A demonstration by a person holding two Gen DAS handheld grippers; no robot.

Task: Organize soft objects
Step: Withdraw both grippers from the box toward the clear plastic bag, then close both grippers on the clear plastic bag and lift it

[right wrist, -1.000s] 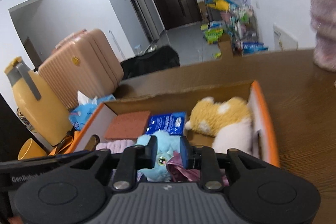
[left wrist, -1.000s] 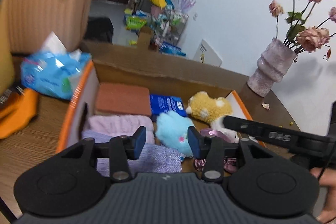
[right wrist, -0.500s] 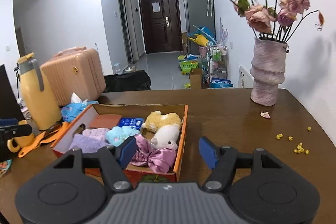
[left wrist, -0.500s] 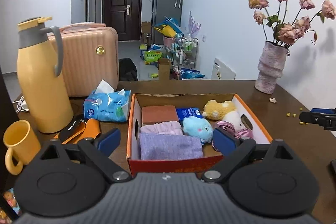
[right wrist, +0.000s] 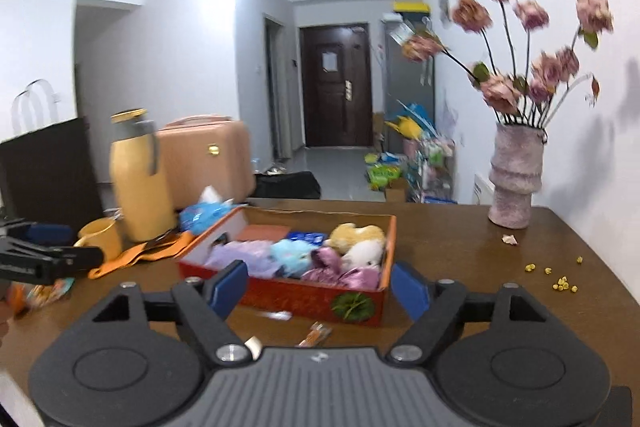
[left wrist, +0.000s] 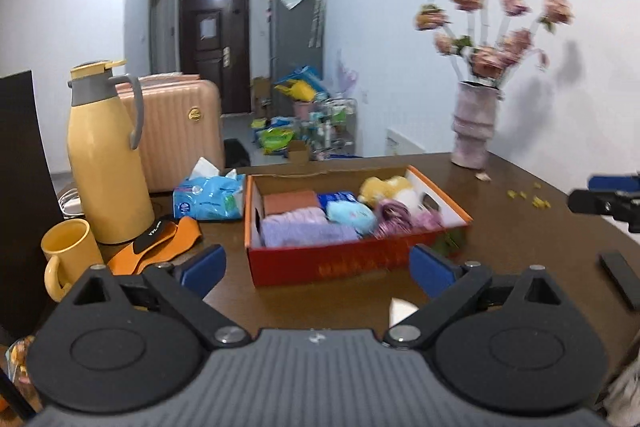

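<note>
In the left wrist view the left gripper (left wrist: pixel 316 267) is hovering released before the shoebox (left wrist: pixel 360 263) packed with plush toys (left wrist: pixel 350 215), while in the right wrist view the right gripper (right wrist: pixel 318 287) is hanging equally released, suggesting sorting is finishing, needing only a check.

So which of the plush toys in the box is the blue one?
The light-blue plush in the middle of the red box, between the purple cloth and the yellow plush; the third is white.
</note>
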